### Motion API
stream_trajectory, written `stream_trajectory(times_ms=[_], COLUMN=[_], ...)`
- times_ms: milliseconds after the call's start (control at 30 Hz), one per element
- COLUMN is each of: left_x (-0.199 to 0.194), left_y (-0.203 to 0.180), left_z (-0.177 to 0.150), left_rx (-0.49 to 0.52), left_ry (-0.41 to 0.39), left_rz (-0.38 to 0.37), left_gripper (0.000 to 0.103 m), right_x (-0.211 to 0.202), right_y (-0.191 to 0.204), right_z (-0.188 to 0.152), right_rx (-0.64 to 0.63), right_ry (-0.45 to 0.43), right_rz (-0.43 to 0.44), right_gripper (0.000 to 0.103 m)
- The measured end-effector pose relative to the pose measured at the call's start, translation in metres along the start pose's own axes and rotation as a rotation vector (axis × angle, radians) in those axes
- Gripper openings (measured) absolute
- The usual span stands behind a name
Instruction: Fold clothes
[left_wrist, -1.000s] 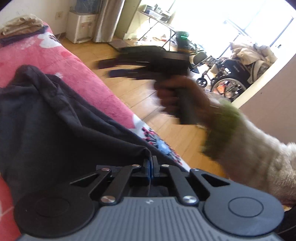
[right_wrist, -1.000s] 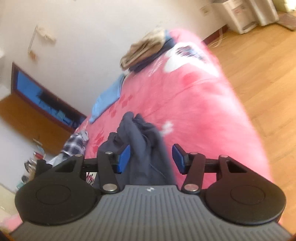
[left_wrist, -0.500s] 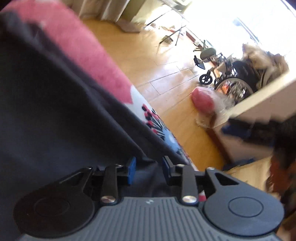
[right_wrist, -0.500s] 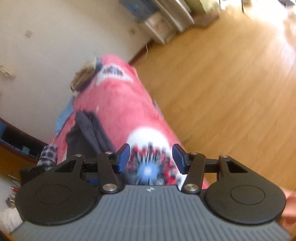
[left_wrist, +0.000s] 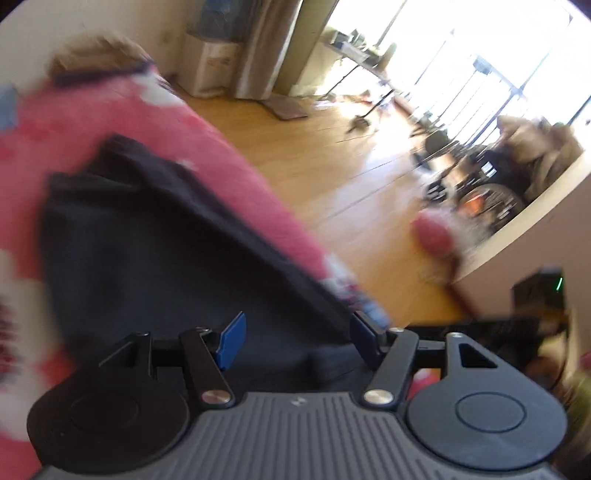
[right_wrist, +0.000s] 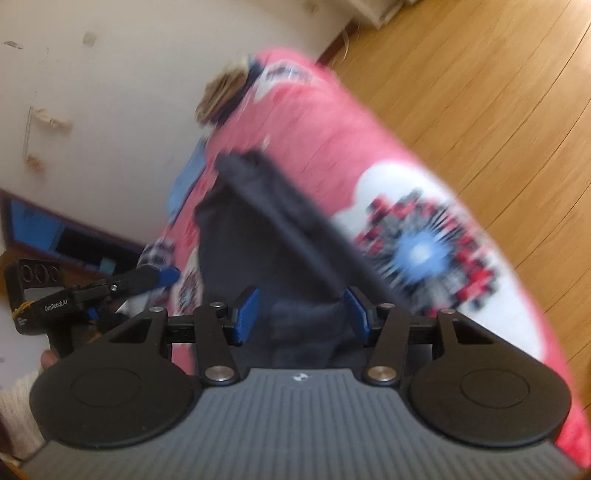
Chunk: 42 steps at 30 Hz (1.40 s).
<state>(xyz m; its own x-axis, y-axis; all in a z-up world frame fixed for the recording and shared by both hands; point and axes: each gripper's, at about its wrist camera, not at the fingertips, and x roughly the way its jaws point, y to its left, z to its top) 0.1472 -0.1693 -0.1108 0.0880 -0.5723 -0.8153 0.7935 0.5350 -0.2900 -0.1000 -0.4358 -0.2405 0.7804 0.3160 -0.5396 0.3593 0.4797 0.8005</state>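
Lying spread over the pink blanket (left_wrist: 229, 173) of the bed, the dark garment (left_wrist: 147, 258) stretches from a bunched far end down toward both cameras, its near hem running diagonally along the bed's edge beside the wooden floor (left_wrist: 332, 147). The left tongs (left_wrist: 297, 338) hang just above the garment's near part with their jaws opening; dark cloth lies below and between the blue pads (left_wrist: 232, 341), but the pads do not press on it. In the right wrist view the right tongs (right_wrist: 301, 314) also stand apart, about half spread, over the near end of the same garment (right_wrist: 273, 236); a fold of cloth rises between the blue pads (right_wrist: 246, 314), and whether it touches them cannot be told through the blur. The blanket there (right_wrist: 332, 147) shows a white patch with a red, black and blue round pattern (right_wrist: 421, 251) just right of the garment. At the left of that view the left tongs (right_wrist: 162, 277) appear from the side, held by a hand (right_wrist: 50, 358) in a pale fuzzy sleeve (right_wrist: 18, 417). At the bed's far end sits a tan and dark pile of cloth (right_wrist: 225, 96) near the white wall (right_wrist: 110, 92). Beyond the floor in the left wrist view stand a curtain (left_wrist: 266, 48), a bright window (left_wrist: 498, 55) and a wheelchair (left_wrist: 487, 184), all blurred.
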Motion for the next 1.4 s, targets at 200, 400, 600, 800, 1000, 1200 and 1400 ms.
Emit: stream_trajectory(times_ms=[200, 400, 600, 800, 1000, 1200, 1400], left_x=[-0.02, 0.04, 0.089, 0.118, 0.138, 0.137, 0.128], left_y=[0.001, -0.043, -0.054, -0.05, -0.05, -0.065, -0.104], left_z=[-0.049, -0.086, -0.087, -0.079, -0.072, -0.075, -0.083], left_rx=[0.084, 0.228, 0.253, 0.179, 0.151, 0.137, 0.248], left_ry=[0.019, 0.026, 0.078, 0.086, 0.108, 0.098, 0.072], left_rz=[0.011, -0.098, -0.179, -0.196, -0.192, -0.276, -0.366], left_gripper=[0.064, 0.064, 0.064, 0.064, 0.064, 0.064, 0.064], right_x=[0.028, 0.049, 0.044, 0.039, 0.038, 0.035, 0.028], right_y=[0.001, -0.006, -0.002, -0.012, -0.027, -0.042, -0.05], right_z=[-0.001, -0.015, -0.028, -0.028, -0.02, -0.017, -0.018], right_rx=[0.2, 0.393, 0.419, 0.416, 0.437, 0.461, 0.471], right_ry=[0.072, 0.124, 0.117, 0.12, 0.111, 0.109, 0.104], right_rz=[-0.01, -0.064, -0.103, -0.097, -0.067, -0.064, -0.071], right_gripper=[0.053, 0.056, 0.065, 0.067, 0.069, 0.07, 0.071])
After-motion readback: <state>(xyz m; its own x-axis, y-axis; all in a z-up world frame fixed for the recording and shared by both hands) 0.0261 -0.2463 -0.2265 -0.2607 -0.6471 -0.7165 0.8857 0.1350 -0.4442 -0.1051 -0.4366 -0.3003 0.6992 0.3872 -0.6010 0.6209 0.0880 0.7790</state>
